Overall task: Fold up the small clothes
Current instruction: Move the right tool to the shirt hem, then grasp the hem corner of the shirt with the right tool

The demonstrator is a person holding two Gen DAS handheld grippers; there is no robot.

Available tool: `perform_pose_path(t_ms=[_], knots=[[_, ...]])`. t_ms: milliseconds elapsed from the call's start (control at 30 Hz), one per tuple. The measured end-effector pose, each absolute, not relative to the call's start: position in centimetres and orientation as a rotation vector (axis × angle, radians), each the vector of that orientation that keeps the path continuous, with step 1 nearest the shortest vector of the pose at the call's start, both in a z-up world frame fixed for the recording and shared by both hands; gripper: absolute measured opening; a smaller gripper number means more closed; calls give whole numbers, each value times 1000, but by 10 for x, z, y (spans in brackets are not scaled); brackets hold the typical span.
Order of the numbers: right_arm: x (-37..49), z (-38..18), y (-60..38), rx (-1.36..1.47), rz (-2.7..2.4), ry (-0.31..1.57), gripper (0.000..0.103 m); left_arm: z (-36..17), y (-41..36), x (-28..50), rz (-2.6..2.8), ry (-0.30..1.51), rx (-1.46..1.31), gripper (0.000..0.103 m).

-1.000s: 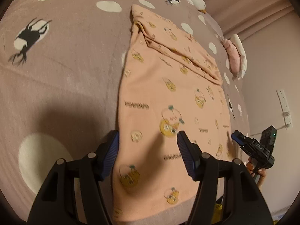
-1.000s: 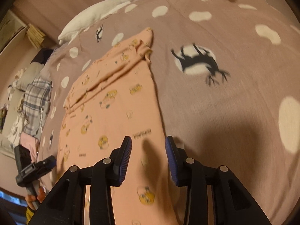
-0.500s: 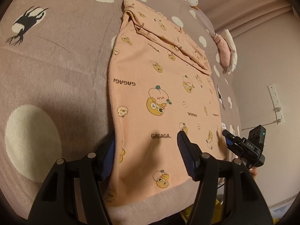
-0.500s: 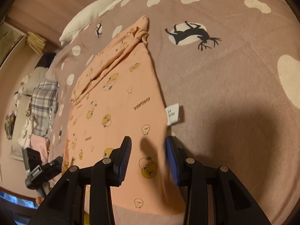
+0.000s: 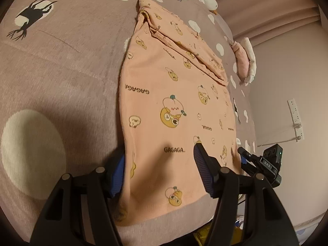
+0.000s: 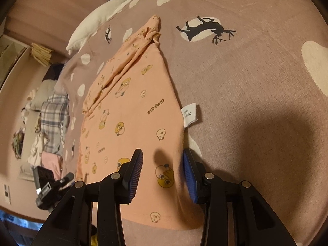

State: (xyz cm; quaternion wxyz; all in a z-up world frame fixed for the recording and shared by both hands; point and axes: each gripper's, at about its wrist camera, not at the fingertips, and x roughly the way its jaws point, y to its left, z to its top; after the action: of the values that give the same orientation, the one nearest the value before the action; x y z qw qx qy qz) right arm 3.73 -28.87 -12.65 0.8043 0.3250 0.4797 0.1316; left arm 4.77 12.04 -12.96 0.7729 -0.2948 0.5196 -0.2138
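Observation:
A small peach garment (image 5: 174, 102) printed with cartoon ducks and "GAGAGA" lies flat on the mauve bedspread (image 5: 61, 71), its far end folded over in a band. It also shows in the right wrist view (image 6: 133, 112), with a white care label (image 6: 189, 116) sticking out at its right edge. My left gripper (image 5: 160, 170) is open, straddling the garment's near left corner, the left pad under or beside the cloth edge. My right gripper (image 6: 162, 172) is open over the near right corner, jaws either side of the edge.
The bedspread (image 6: 256, 102) has white spots and black deer prints. A white goose plush (image 6: 102, 14) lies at the far end. A pink and white bundle (image 5: 246, 59) lies at the bed's far right. Plaid and other clothes (image 6: 53, 110) are piled at the left.
Both grippers have drawn back toward the garment's near hem, so more of the garment shows. The right gripper's jaws have opened wider. The garment lies as before.

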Motion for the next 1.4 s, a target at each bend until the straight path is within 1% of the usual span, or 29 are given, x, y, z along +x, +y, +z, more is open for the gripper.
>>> perform_pose_path(t_ms=[167, 400, 567, 800, 900, 1033, 1100, 1267, 1400], knots=[[34, -127, -299, 714, 315, 1050, 39, -131, 120, 48, -505, 1153, -624, 62], [18, -134, -319, 789, 325, 1036, 39, -135, 119, 37, -558, 1178, -624, 62], [22, -141, -303, 809, 429, 1064, 39, -137, 104, 32, -600, 1192, -595, 62], [50, -142, -286, 804, 458, 1045, 39, -142, 97, 53, -631, 1189, -672, 62], [56, -143, -289, 820, 459, 1044, 39, -143, 102, 56, -634, 1186, -726, 60], [47, -144, -293, 822, 492, 1061, 39, -143, 108, 46, -639, 1196, -723, 48], [38, -145, -294, 825, 513, 1074, 39, -145, 112, 37, -645, 1204, -733, 45], [17, -149, -291, 848, 540, 1097, 38, -148, 115, 21, -661, 1215, -776, 44], [17, -148, -284, 838, 531, 1095, 38, -147, 112, 17, -666, 1221, -767, 44]])
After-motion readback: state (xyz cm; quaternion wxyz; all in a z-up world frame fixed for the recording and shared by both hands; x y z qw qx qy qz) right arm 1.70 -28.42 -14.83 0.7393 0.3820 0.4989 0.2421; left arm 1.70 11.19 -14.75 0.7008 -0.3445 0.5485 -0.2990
